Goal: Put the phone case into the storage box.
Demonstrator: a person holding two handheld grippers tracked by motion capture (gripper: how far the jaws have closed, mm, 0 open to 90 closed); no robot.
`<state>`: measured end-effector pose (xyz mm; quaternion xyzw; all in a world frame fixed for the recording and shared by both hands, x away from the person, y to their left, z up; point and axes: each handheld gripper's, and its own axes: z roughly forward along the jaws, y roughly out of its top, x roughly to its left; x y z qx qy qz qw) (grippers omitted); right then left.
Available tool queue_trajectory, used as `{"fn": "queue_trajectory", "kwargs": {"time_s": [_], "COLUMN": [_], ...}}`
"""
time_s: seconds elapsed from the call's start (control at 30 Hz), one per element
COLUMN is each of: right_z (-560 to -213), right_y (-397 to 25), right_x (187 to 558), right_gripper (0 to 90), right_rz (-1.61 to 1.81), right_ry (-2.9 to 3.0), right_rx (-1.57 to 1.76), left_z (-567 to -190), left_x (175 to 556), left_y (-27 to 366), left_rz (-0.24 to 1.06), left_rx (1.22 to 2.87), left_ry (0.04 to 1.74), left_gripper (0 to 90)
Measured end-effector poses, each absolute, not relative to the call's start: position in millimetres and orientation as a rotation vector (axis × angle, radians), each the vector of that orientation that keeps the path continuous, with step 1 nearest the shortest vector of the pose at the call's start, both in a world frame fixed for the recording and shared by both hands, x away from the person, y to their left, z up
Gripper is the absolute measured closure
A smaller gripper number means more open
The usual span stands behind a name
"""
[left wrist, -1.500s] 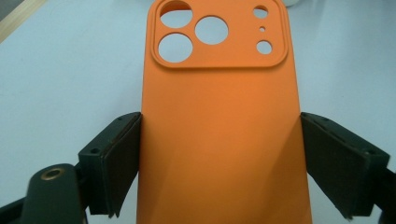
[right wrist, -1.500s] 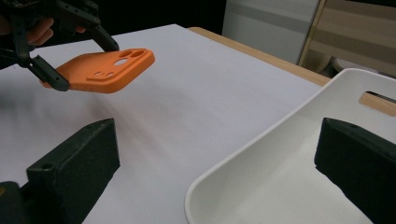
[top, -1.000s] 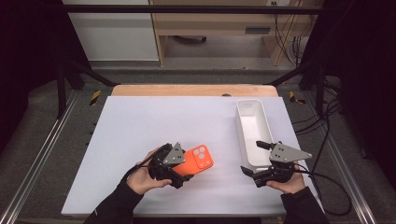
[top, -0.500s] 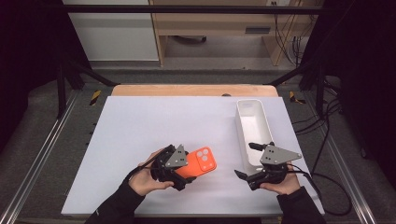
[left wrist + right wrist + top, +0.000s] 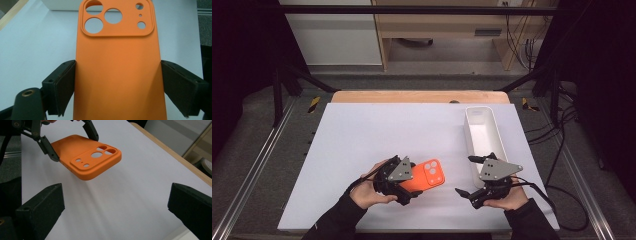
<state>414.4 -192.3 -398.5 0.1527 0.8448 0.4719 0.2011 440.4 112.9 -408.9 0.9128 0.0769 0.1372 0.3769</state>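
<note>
Orange phone case (image 5: 427, 176) sits pinched by its long edges in the left gripper (image 5: 117, 85), camera cut-outs pointing away from the hand, lifted clear of the white table (image 5: 377, 135) near its front edge. Right gripper (image 5: 477, 175), jaws spread wide and holding nothing, hovers just beside it, next to the white tray (image 5: 482, 135).

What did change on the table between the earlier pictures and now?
The right gripper drew back a little toward the person's edge of the table and turned its open fingers more toward the orange phone case. The left gripper stayed shut on the case, in almost the same place. The white tray did not move.
</note>
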Motion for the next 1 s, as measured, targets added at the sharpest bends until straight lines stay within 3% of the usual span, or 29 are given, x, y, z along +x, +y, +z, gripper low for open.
{"fn": "queue_trajectory", "kwargs": {"time_s": [1.0], "right_z": [-391], "right_y": [-162], "right_x": [415], "right_gripper": [3.8], "right_rz": [1.146], "right_ry": [2.502], "right_rx": [0.194], "left_z": [-411], "left_x": [439], "left_y": [109], "left_rz": [0.34], "left_rx": [2.307], "left_ry": [0.063], "left_gripper": [15.5]}}
